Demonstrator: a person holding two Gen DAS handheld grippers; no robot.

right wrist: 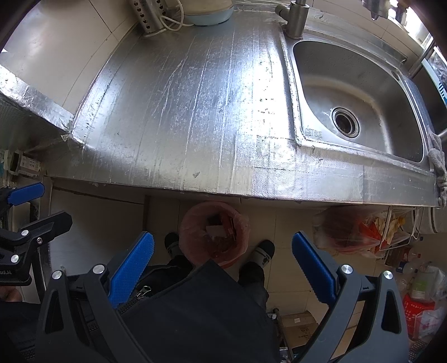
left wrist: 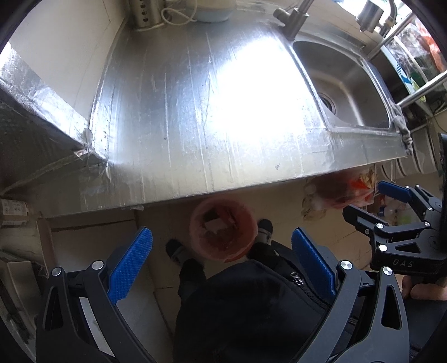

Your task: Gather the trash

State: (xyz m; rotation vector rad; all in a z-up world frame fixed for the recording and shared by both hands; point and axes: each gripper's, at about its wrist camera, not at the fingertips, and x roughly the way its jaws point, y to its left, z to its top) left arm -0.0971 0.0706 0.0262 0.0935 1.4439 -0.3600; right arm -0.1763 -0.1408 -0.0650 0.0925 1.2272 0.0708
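Note:
A red trash bin [left wrist: 223, 231] with a pink liner stands on the floor under the counter edge, between the person's feet; it holds paper scraps and also shows in the right wrist view [right wrist: 215, 234]. My left gripper [left wrist: 222, 265] is open and empty above the bin. My right gripper [right wrist: 223, 268] is open and empty, also above the bin; it shows at the right edge of the left wrist view [left wrist: 371, 199]. The foil-covered counter [left wrist: 195, 111] carries no trash that I can see.
A steel sink [right wrist: 357, 100] with a faucet [right wrist: 296, 19] sits at the counter's right. A utensil holder [right wrist: 148, 16] and a blue-based appliance [right wrist: 209, 14] stand at the back. A bag of rubbish [right wrist: 352, 234] and boxes lie on the floor at the right.

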